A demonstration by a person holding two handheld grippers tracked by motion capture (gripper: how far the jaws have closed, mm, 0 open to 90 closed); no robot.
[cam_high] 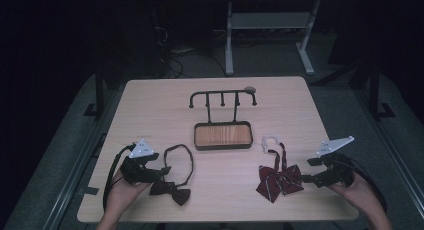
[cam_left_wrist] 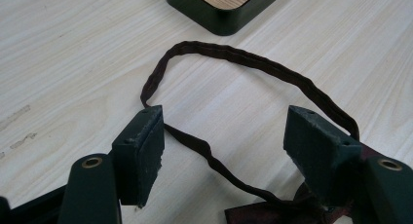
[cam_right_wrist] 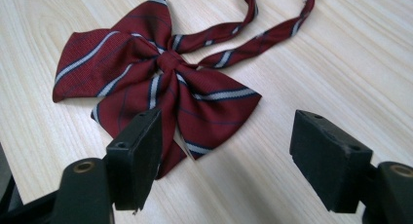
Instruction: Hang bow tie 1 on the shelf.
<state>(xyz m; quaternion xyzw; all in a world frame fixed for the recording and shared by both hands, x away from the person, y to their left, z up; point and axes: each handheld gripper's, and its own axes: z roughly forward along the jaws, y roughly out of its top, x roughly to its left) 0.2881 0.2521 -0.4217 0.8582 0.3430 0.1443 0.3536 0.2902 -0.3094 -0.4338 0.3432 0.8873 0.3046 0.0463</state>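
- Left tongs point(cam_high: 159, 171) open; in the left gripper view the jaws straddle the neck strap point(cam_left_wrist: 234, 56) of the dark bow tie point(cam_high: 170, 191), nothing gripped. I read this as lining up to pinch the strap, not the bow.
- Right tongs point(cam_high: 306, 178) open too, gripping nothing, just beside the striped maroon bow tie point(cam_right_wrist: 156, 83), which lies flat on the desk point(cam_high: 150, 105) at its near right.
- Dark bow tie lies near left, strap looped toward the tray.
- Hook rack point(cam_high: 222, 97) with wood-bottomed tray point(cam_high: 222, 135) stands mid-desk between both ties; its hooks are bare. My guess is the ties hang there by their straps.
- No brand, label or writing legible on anything.
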